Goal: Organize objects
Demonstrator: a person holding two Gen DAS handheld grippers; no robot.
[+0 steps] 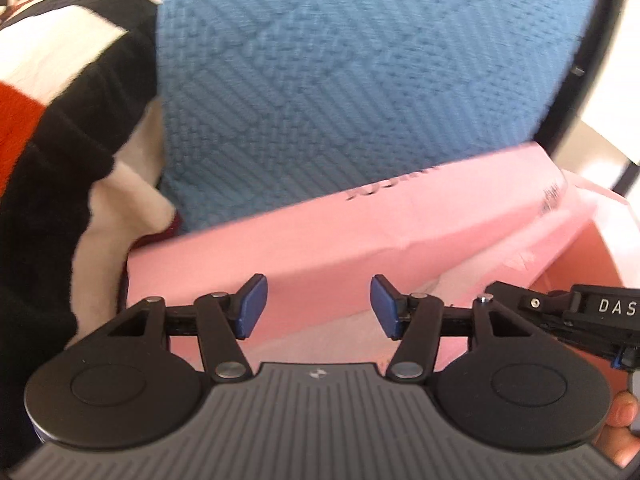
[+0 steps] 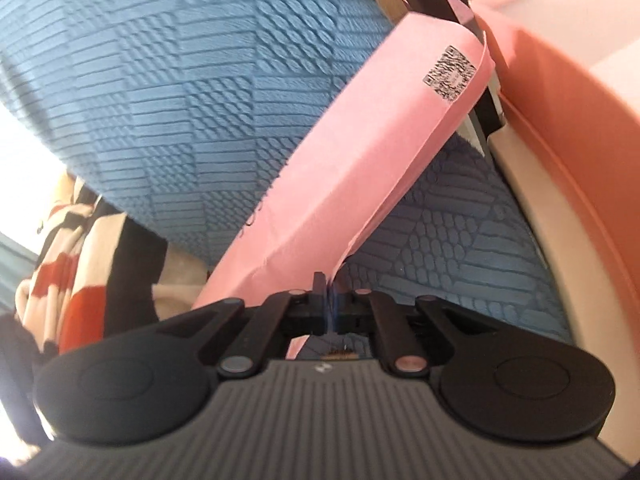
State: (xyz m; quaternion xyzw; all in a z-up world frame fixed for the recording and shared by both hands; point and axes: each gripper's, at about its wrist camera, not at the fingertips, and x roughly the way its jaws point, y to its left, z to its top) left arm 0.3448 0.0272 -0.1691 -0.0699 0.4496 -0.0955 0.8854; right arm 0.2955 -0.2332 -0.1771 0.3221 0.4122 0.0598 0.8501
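A long pink box (image 1: 340, 236) lies tilted against a blue textured cushion (image 1: 340, 80). My left gripper (image 1: 319, 306) stands open just in front of the box's long side. Its blue pads (image 1: 252, 308) are apart and do not press on the box. In the right wrist view the same pink box (image 2: 360, 168) runs up and to the right, with a printed code label (image 2: 450, 72) near its far end. My right gripper (image 2: 329, 294) is shut on the box's thin lower edge. Its black body (image 1: 580, 314) shows at the right of the left wrist view.
A black, white and orange blanket (image 1: 60, 120) is bunched on the left. A salmon-pink tub (image 2: 560, 92) stands at the right, close to the box's far end. The blue cushion (image 2: 180, 100) fills the space behind the box. A person's fingers (image 1: 620, 432) hold the left gripper.
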